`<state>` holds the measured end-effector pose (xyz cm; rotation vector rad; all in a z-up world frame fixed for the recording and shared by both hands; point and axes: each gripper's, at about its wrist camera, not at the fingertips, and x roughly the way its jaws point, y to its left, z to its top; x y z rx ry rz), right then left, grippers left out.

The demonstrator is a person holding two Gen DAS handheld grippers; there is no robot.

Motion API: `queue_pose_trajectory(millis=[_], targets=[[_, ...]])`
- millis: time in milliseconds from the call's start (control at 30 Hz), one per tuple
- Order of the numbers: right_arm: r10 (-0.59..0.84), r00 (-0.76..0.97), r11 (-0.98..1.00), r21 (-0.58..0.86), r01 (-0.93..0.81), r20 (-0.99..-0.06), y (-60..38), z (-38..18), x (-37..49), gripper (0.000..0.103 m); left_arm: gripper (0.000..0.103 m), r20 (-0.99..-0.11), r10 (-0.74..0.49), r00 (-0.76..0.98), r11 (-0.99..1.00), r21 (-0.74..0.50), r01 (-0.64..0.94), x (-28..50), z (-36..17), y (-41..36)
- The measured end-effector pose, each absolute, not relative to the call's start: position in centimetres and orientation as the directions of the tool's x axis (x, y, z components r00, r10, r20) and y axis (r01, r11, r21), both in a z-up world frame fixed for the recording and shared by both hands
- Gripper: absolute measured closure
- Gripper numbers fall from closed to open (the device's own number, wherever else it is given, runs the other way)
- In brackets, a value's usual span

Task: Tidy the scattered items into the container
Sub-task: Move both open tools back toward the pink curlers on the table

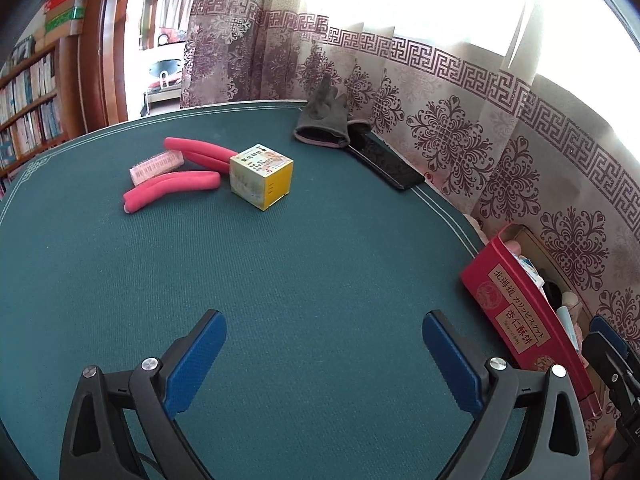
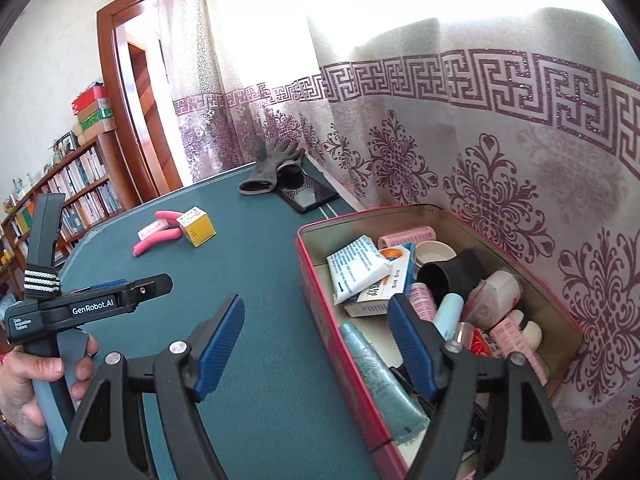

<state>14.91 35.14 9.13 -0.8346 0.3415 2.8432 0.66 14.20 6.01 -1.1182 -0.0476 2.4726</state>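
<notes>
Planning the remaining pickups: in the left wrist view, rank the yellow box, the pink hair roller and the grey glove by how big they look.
1. Grey glove and yellow box: these look much alike, and the glove lies farther away, so no ranking between them.
2. Pink hair roller: clearly smallest.

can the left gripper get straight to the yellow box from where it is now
Probably yes. The left gripper is open and empty, and only bare green tabletop lies between it and the yellow box. The pink rollers lie beside the box, on its far-left side, not in the path.
</notes>
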Motion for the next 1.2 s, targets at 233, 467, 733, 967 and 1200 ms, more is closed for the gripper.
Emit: queue_pose_trajectory(millis=[233,467,733,967,1200], targets=[[0.002,-0.815,-0.979,0.167,-0.121,-0.579,31.2,8.1,12.6,0.024,0.003,-0.725,0.327,-0.606,-0.942,-0.195,-0.275,-0.9,5.1,9.8],[-0.069,-0.773,-0.983,0.177,-0.057,-0.631,28.7,6.3,10.5,0.023,0.003,-0.737,0.269,-0.620,-0.963,-0.186,-0.197,-2.7,4.3,6.4],[-0.099,-0.731,-0.980,0.192,-0.044,-0.676,28.0,4.6,9.0,0.023,0.003,-0.749,0.208,-0.628,-0.978,-0.163,-0.130,-5.8,3.8,3.9],[-0.109,-0.708,-0.979,0.199,-0.045,-0.698,28.1,3.7,7.8,0.022,0.003,-0.756,0.145,-0.639,-0.989,-0.119,-0.084,-9.3,3.6,2.4],[-0.123,-0.691,-0.978,0.206,-0.039,-0.712,28.0,3.0,6.7,0.022,0.003,-0.749,0.122,-0.651,-0.992,-0.107,-0.063,-13.8,3.9,1.7]])
